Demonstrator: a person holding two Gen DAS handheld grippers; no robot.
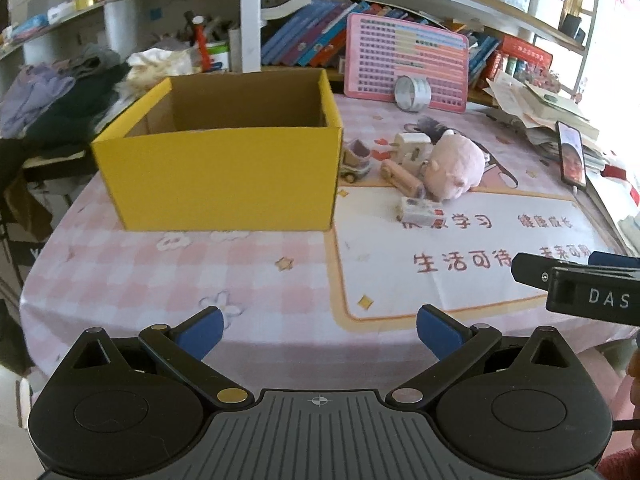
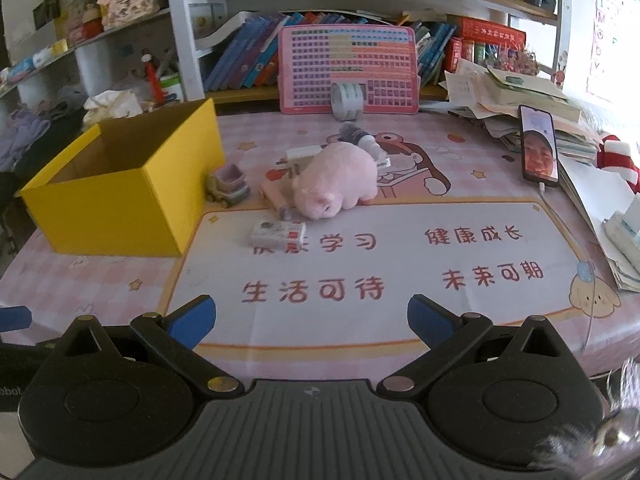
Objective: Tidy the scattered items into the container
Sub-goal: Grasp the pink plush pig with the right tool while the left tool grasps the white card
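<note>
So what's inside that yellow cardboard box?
Nothing shows inside the yellow cardboard box: only bare brown inner walls. Its floor is hidden behind the front wall, so I cannot tell.

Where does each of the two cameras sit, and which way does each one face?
Left wrist view: sits on the left gripper, low at the table's near edge, facing the yellow box; its open fingers show, and the right gripper enters at the right edge.
Right wrist view: sits on the right gripper, facing the pink plush pig and the toys around it; its open fingers show.
Both share the box, pig, tape roll, phone and bookshelf.
</note>
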